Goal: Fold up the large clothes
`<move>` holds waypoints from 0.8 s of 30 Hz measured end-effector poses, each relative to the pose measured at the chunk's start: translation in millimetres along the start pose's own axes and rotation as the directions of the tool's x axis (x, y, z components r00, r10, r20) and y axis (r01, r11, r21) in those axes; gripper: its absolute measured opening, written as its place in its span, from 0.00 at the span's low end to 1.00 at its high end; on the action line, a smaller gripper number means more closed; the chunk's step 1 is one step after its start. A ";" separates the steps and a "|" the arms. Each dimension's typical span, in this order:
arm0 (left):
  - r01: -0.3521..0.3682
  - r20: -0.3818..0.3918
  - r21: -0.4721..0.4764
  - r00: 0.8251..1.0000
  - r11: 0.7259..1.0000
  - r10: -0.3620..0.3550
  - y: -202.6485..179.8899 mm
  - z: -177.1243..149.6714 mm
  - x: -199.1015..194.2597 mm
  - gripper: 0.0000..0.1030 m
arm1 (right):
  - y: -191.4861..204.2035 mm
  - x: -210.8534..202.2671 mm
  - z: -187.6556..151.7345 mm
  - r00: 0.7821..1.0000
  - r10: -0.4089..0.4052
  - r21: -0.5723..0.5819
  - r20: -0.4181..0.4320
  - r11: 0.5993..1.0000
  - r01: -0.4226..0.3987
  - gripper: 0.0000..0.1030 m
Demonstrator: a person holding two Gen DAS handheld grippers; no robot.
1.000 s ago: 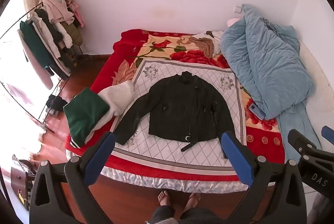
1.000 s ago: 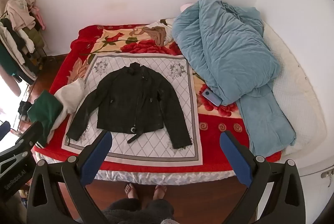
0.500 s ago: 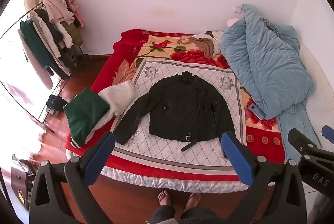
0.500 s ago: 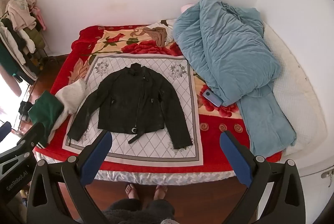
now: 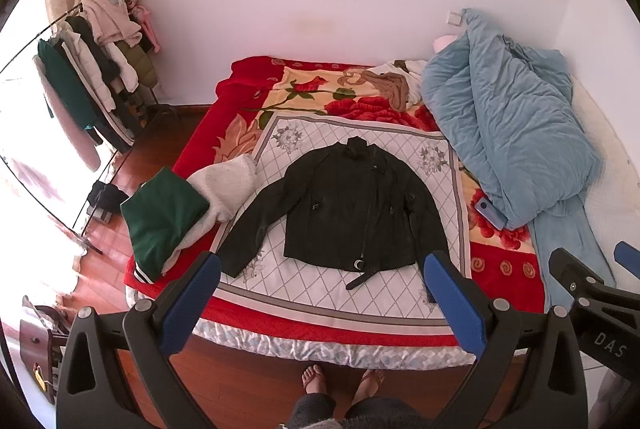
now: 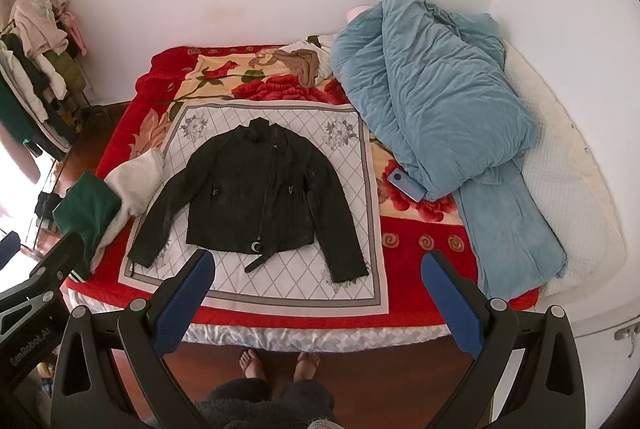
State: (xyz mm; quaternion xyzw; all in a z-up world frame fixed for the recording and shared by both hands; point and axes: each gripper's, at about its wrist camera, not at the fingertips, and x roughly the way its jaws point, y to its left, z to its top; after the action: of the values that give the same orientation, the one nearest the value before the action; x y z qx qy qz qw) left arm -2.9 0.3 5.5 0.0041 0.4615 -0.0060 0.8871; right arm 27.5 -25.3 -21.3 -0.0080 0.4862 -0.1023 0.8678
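A black jacket [image 5: 352,205] lies flat, front up, sleeves spread, on the white quilted panel of the bed; it also shows in the right wrist view [image 6: 256,201]. A loose belt strap hangs at its hem. My left gripper [image 5: 320,269] is open and empty, held high above the bed's near edge. My right gripper [image 6: 316,269] is open and empty, also high above the near edge, to the right of the left one. Neither touches the jacket.
A green garment [image 5: 164,217] and a white one [image 5: 226,185] lie at the bed's left edge. A blue duvet [image 6: 432,109] and a phone [image 6: 406,183] lie on the right. A clothes rack [image 5: 92,81] stands left. The red floral blanket [image 5: 504,261] covers the bed. My bare feet [image 5: 340,381] stand on the wooden floor.
The right wrist view has shifted slightly, so the bed sits a little further right. Nothing on the bed has moved; both grippers stay open.
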 end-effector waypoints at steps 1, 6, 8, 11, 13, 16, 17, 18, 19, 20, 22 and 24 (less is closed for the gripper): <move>-0.001 0.001 0.000 1.000 1.000 0.001 -0.1 -0.1 0.0 1.00 | 0.1 -0.5 0.1 1.000 -0.002 -0.001 0.001 1.000 0.002 1.00; 0.000 0.001 0.001 1.000 1.000 0.000 0.0 0.0 0.0 1.00 | 1.0 -0.9 0.7 1.000 0.001 -0.001 -0.001 1.000 -0.001 1.00; 0.002 -0.001 0.001 1.000 1.000 -0.002 0.3 0.2 -1.2 1.00 | 1.4 -1.4 0.9 1.000 0.000 0.000 0.000 1.000 0.000 1.00; 0.003 0.000 0.001 1.000 1.000 -0.003 0.2 0.0 -0.1 1.00 | 1.7 -2.1 1.2 1.000 0.001 0.001 -0.001 1.000 -0.001 1.00; 0.003 -0.001 0.000 1.000 1.000 -0.003 0.3 0.7 -1.1 1.00 | 2.0 -2.2 0.9 1.000 -0.001 0.000 0.001 1.000 0.001 1.00; 0.004 0.000 0.000 1.000 1.000 -0.004 -0.5 2.2 -1.8 1.00 | 2.1 -2.3 0.4 1.000 0.000 0.000 -0.001 1.000 0.000 1.00; 0.003 0.000 0.001 1.000 1.000 -0.003 -0.7 2.4 -2.3 1.00 | 2.1 -2.5 0.2 1.000 -0.001 -0.001 -0.001 1.000 0.001 1.00; 0.005 0.000 0.001 1.000 1.000 -0.005 -0.5 1.9 -1.1 1.00 | 2.0 -2.6 0.0 1.000 0.000 0.000 0.000 1.000 0.000 1.00; 0.004 0.000 0.001 1.000 1.000 -0.004 -0.5 1.7 -1.0 1.00 | 1.9 -2.9 0.0 1.000 0.001 0.001 0.000 1.000 -0.001 1.00; 0.003 0.001 0.001 1.000 1.000 -0.003 -0.4 2.4 -2.4 1.00 | 2.1 -2.8 -0.3 1.000 0.000 0.000 -0.001 1.000 0.000 1.00; 0.004 0.002 0.000 1.000 1.000 -0.004 -0.4 1.8 -1.0 1.00 | 1.7 -3.6 -0.1 1.000 -0.001 0.001 0.001 1.000 0.001 1.00; 0.004 0.002 -0.002 1.000 1.000 -0.004 0.9 5.3 -0.9 1.00 | 0.9 -4.4 -0.1 1.000 0.000 0.000 0.000 1.000 0.000 1.00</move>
State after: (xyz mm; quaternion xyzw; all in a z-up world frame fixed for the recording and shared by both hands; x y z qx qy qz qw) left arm 1.0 1.2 9.2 0.0022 0.4605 -0.0074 0.8876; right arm 25.4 -23.6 -17.7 -0.0077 0.4860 -0.1023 0.8679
